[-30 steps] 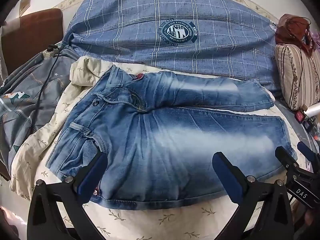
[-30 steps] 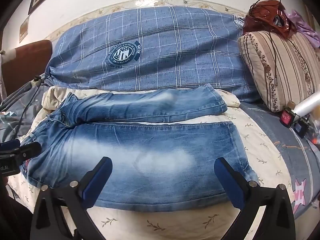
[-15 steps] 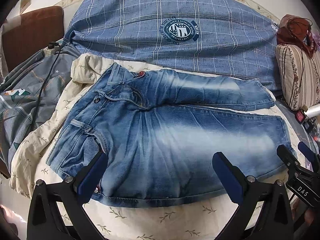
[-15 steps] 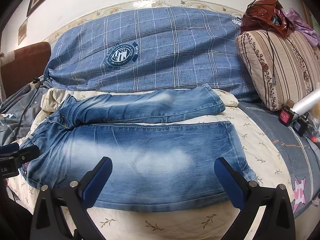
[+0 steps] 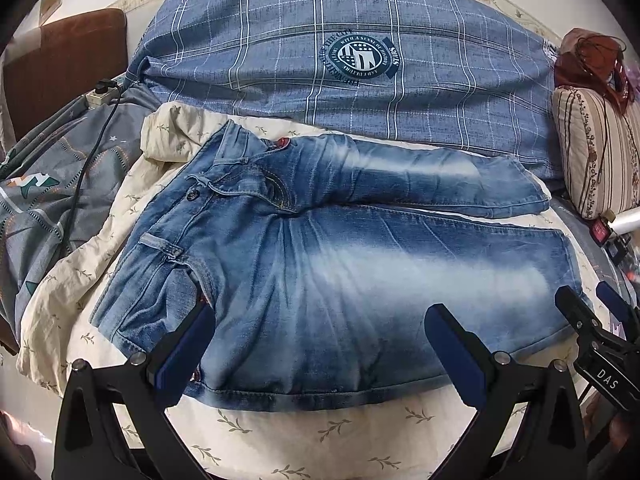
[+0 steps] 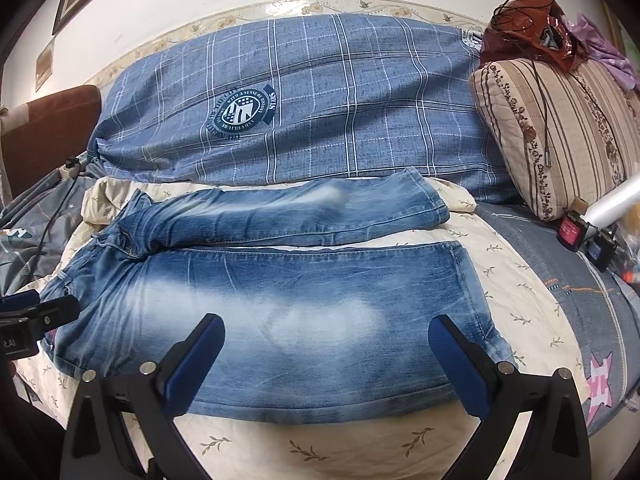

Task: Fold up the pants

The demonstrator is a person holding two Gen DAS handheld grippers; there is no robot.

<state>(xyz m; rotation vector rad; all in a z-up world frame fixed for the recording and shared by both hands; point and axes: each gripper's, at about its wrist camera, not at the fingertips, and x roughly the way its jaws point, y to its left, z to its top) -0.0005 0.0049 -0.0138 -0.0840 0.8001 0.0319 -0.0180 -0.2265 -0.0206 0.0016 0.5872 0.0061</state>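
Jeans (image 5: 320,280) lie flat on the bed (image 5: 300,428), legs pointing to 3 o'clock. Left gripper (image 5: 320,344) and right gripper (image 6: 326,354) hover above them, jaws wide.

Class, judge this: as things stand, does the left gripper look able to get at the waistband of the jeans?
Probably yes: the left gripper hangs open over the jeans, the waistband lies flat ahead and leftward, uncovered.

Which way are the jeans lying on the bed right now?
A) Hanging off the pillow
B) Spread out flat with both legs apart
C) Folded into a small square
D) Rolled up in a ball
B: the jeans lie flat on the cream sheet, legs side by side with a gap showing between them.
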